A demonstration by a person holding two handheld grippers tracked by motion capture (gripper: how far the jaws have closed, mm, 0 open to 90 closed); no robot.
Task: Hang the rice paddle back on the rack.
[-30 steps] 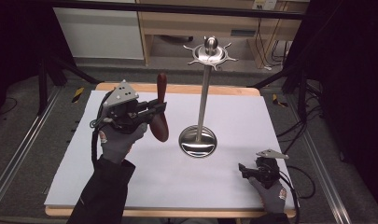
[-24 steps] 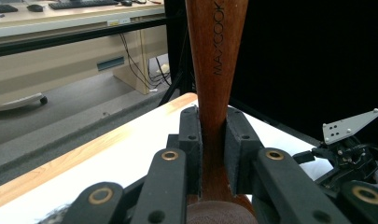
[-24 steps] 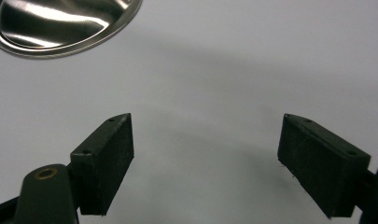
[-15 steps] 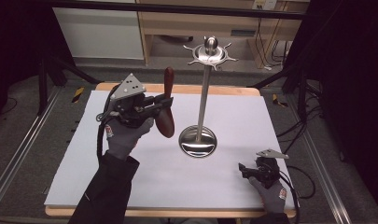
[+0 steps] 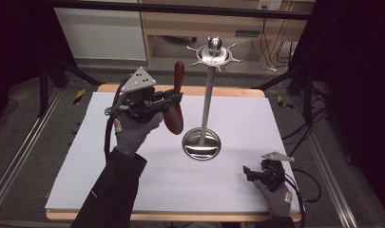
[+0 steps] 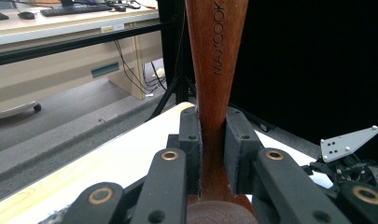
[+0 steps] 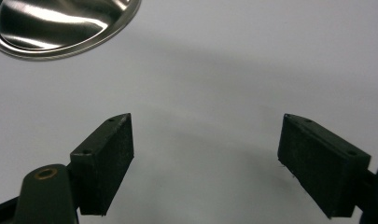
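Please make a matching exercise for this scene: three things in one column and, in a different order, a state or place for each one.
Column one:
1. brown wooden spoon
2. shiny metal stand with a round base
3. right claw

Column two:
A. open, low over the white table cover
B. clamped upright in the left claw
C. standing upright at the table's middle

Pairs: 1-B, 2-C, 3-A

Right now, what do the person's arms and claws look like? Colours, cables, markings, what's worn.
Both claws are black, each with two flat rectangular pads on linked arms with brass-coloured pivots. The left claw carries a grey three-cornered plate with small holes on top, as does the right claw. A black cable trails from each. The person wears grey gloves with a red and white cuff mark, and dark sleeves.
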